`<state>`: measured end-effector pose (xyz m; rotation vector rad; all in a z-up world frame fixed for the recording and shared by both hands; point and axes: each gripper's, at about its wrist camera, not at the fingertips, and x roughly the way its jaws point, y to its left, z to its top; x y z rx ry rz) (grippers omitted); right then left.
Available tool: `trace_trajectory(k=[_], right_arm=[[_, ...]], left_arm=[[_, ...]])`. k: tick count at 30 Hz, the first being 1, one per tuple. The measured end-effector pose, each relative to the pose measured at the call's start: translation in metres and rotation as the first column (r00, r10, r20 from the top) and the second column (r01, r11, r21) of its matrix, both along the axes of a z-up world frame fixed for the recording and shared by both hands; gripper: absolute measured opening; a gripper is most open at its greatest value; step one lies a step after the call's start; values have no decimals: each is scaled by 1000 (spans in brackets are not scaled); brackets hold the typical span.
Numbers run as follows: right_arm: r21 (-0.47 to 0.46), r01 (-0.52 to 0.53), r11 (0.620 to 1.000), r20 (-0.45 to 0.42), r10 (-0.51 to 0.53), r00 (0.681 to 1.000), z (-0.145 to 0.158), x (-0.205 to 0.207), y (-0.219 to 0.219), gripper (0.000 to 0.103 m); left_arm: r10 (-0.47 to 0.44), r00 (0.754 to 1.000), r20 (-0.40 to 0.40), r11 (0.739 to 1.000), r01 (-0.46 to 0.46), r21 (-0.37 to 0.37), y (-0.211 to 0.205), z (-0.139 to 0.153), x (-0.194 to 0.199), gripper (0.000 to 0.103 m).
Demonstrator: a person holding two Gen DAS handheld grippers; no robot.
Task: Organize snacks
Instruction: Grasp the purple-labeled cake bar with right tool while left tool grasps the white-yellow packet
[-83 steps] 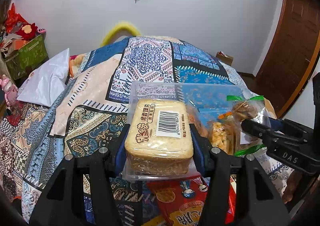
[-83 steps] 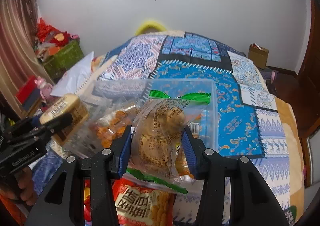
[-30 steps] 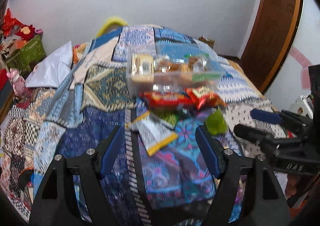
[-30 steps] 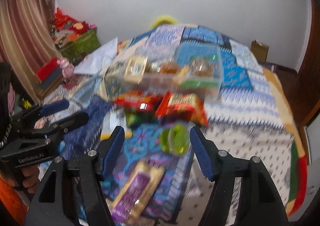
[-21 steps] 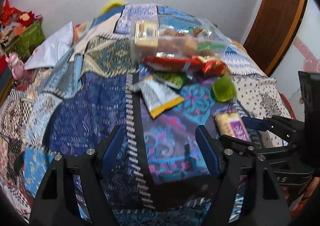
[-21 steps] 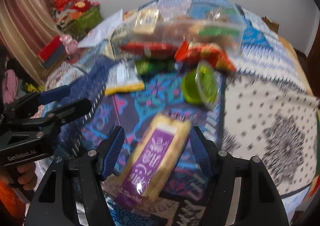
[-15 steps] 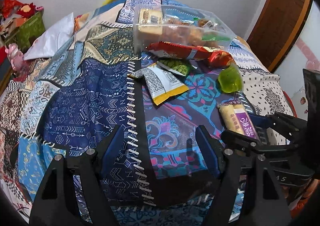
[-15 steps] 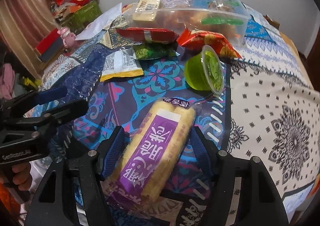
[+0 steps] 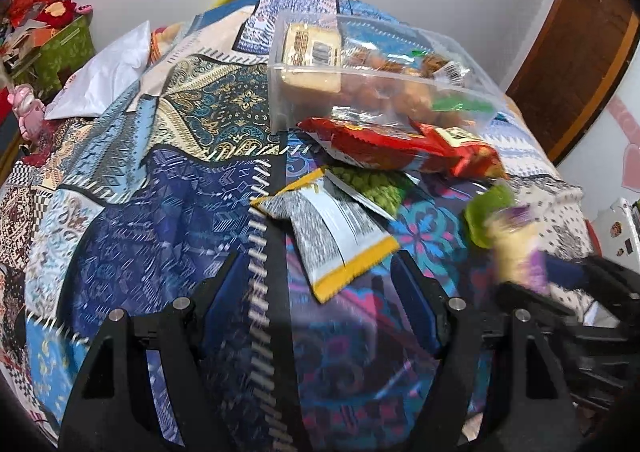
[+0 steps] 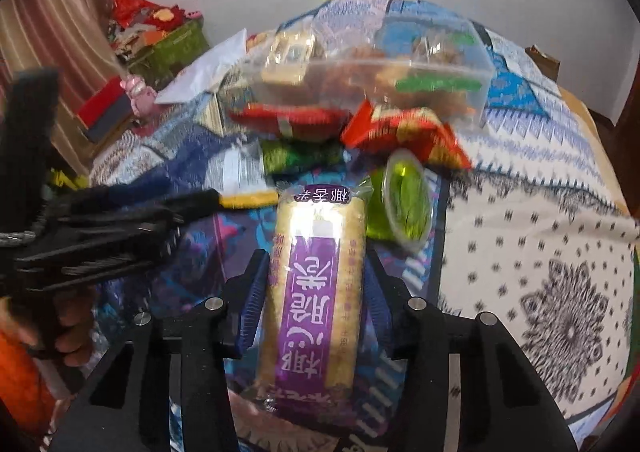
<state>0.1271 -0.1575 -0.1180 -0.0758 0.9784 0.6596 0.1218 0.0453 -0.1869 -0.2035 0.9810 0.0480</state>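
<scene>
My right gripper [image 10: 316,284] is shut on a yellow biscuit pack with a purple label [image 10: 316,284]; it also shows blurred in the left wrist view [image 9: 516,248]. My left gripper [image 9: 320,292] is open and empty above the quilt, just short of a grey and yellow snack packet [image 9: 332,232]. A clear plastic box [image 9: 360,67] at the far side holds a bread pack and bagged snacks. In front of it lie red snack bags [image 9: 392,143], a green packet [image 9: 372,187] and a green jelly cup [image 10: 404,199].
All lies on a bed with a patterned quilt [image 9: 160,191]. A white pillow [image 9: 108,75] and a green box of clutter [image 9: 60,47] are at the left. A wooden door [image 9: 580,31] is at the right. The bed's right side carries a white dotted cloth [image 10: 540,252].
Both grippers let go of their packs in the box and drew back. The right gripper has come down over the purple-labelled pack and closed on it. The left gripper has moved toward the grey packet.
</scene>
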Motion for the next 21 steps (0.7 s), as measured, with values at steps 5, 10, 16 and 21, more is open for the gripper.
trace_trajectory(k=[5,10,16,21], right_arm=[[35,18,999,39,-20,999,16,11,-2,43],[57,51,997,59,-54,997,24,27,-7,43],[72,76,995,73,-81,994,30,42,-10,43],[94,87,992,70,-94,993,35,49,-12,43]], left_arm=[[12,999,-48,1000,-13,-12,0,-18,28,74],[29,999,-26,1000,-29,-3,0,-21,44,74],[26,1000,14,1000,-26,-7,0,-22,48,48],[22,999,44,1000,-21,-20,4,-16,42,32]])
